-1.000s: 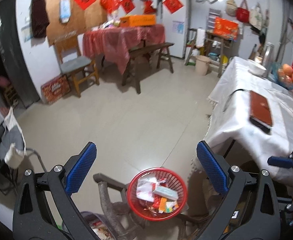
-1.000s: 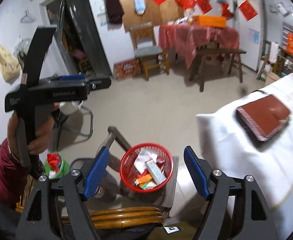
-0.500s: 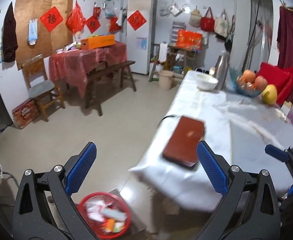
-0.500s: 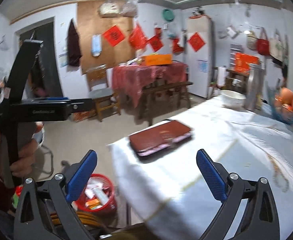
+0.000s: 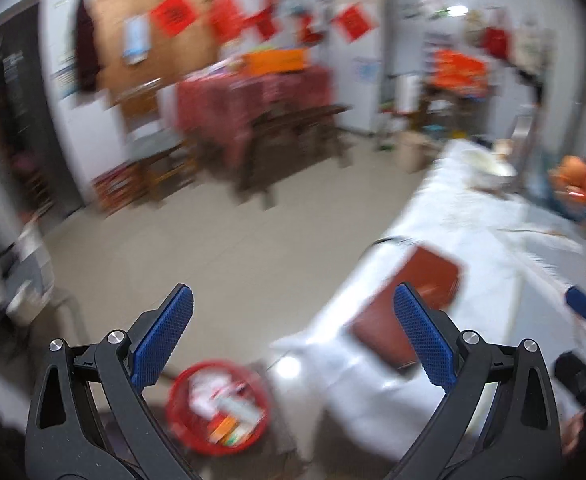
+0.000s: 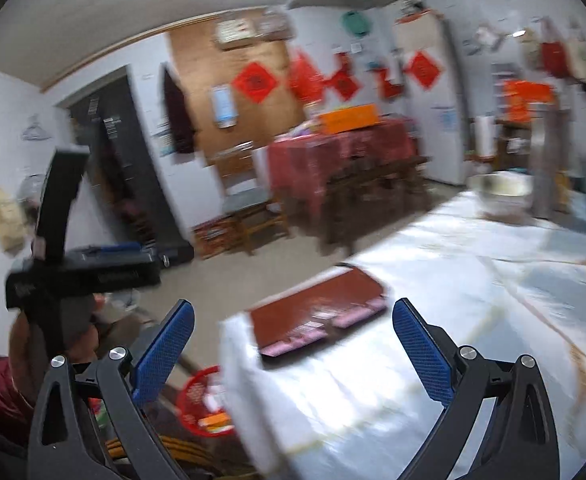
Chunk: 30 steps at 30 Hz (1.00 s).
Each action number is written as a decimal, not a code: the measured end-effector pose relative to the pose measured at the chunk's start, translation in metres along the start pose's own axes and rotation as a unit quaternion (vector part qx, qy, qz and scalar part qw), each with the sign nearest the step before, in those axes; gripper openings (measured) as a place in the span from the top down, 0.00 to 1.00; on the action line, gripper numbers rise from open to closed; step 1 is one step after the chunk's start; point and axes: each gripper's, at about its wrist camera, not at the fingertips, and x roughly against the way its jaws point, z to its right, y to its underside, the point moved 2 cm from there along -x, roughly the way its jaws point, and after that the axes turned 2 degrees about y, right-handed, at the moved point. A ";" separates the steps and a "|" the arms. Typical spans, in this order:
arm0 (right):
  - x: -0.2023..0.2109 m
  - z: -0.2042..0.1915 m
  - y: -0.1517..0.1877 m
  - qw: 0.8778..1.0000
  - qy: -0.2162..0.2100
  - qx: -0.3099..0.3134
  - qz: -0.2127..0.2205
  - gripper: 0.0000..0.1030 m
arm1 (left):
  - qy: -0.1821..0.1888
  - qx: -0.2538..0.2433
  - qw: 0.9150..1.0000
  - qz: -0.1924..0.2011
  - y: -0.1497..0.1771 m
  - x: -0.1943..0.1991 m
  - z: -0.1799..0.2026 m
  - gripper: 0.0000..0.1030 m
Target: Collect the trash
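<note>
Here both the left tool (image 5: 293, 338) and right tool (image 6: 293, 350) are spread wide, holding nothing.

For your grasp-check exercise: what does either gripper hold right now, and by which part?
Nothing. The left gripper and the right gripper both stand open, with nothing between their fingers.

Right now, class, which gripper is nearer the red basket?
Left, probably: the left gripper hangs above the red basket; the right gripper faces the white table, basket low left.
</note>
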 end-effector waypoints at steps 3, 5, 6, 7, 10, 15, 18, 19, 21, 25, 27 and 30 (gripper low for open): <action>-0.024 -0.029 -0.006 0.997 -0.071 0.011 -0.039 0.05 | -0.087 0.054 0.994 -0.026 0.032 0.018 -0.049 0.06; -0.034 -0.049 -0.002 0.993 -0.099 0.018 -0.060 0.05 | -0.149 0.082 0.984 -0.042 0.058 0.024 -0.083 0.06; -0.040 -0.059 0.001 0.991 -0.108 0.021 -0.069 0.05 | -0.169 0.093 0.980 -0.047 0.069 0.027 -0.098 0.06; -0.047 -0.071 0.005 0.990 -0.115 0.025 -0.078 0.05 | -0.182 0.107 0.976 -0.054 0.079 0.026 -0.114 0.06; -0.064 -0.112 0.019 0.987 -0.122 0.039 -0.097 0.05 | -0.147 0.138 0.976 -0.082 0.094 0.012 -0.151 0.06; -0.120 -0.171 0.049 0.978 -0.105 0.064 -0.168 0.05 | -0.130 0.142 0.972 -0.132 0.121 -0.027 -0.195 0.06; -0.156 -0.190 0.079 0.967 -0.062 0.088 -0.230 0.05 | -0.117 0.154 0.967 -0.167 0.143 -0.056 -0.212 0.06; -0.164 -0.191 0.086 0.964 -0.054 0.089 -0.244 0.05 | -0.121 0.158 0.963 -0.179 0.152 -0.065 -0.218 0.06; -0.189 -0.192 0.105 0.951 -0.038 0.088 -0.293 0.05 | -0.133 0.157 0.958 -0.198 0.165 -0.079 -0.223 0.06; -0.218 -0.187 0.135 0.934 -0.012 0.091 -0.345 0.05 | -0.120 0.148 0.957 -0.218 0.180 -0.104 -0.223 0.06; -0.225 -0.178 0.140 0.931 -0.006 0.093 -0.354 0.05 | -0.105 0.144 0.958 -0.224 0.182 -0.112 -0.220 0.06; -0.236 -0.172 0.144 0.928 0.004 0.091 -0.362 0.05 | -0.104 0.121 0.961 -0.227 0.185 -0.121 -0.211 0.06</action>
